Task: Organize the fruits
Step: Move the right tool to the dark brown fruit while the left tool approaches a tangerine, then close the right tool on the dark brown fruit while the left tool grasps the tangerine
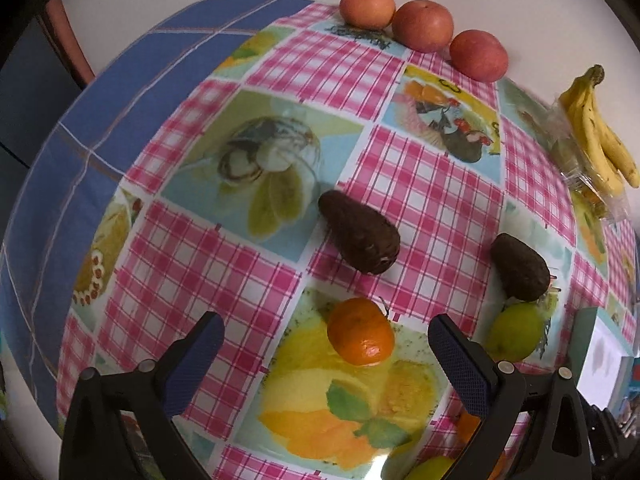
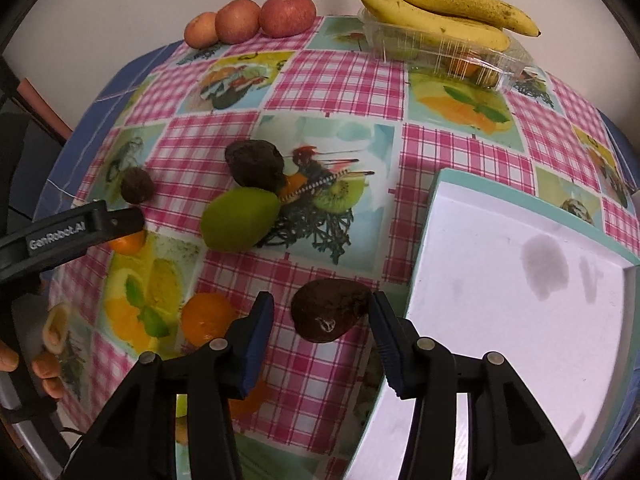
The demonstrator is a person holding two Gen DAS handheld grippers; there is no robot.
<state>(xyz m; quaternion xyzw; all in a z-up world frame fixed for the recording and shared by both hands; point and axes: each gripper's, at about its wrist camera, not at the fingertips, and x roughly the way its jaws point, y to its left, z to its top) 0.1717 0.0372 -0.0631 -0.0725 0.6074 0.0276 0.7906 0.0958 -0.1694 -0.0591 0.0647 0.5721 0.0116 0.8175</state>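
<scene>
Closing on the near avocado (image 2: pixel 329 312) cleanly calls for the right gripper (image 2: pixel 322 334) to settle so both pads meet the fruit's flanks together; its narrow end already seems to touch the pad at 3 o'clock, while a clear gap remains on the 9 o'clock side. Shifting slightly toward 3 o'clock before squeezing should keep the fruit from rolling off across the checked tablecloth (image 2: pixel 336 76). The jaws stand moderately wide, bracketing the avocado but not yet clamped on it. The white tray (image 2: pixel 500 280) lies just beside it at 3 o'clock, a likely destination.

The left gripper (image 1: pixel 326 354) hangs spread wide and holds nothing, a mandarin (image 1: pixel 360 332) sitting between its fingers without contact. Two more avocados (image 1: pixel 360 238) rest at 12 and 2 o'clock from it, and a green lemon-like fruit (image 1: pixel 518 332) touches the farther one; fisheye blur leaves its kind uncertain. Three apples (image 1: pixel 422 24) line the far edge at 12 o'clock, and bananas (image 2: pixel 436 10) lie on a clear plastic punnet (image 2: pixel 440 54) at 1 o'clock.
</scene>
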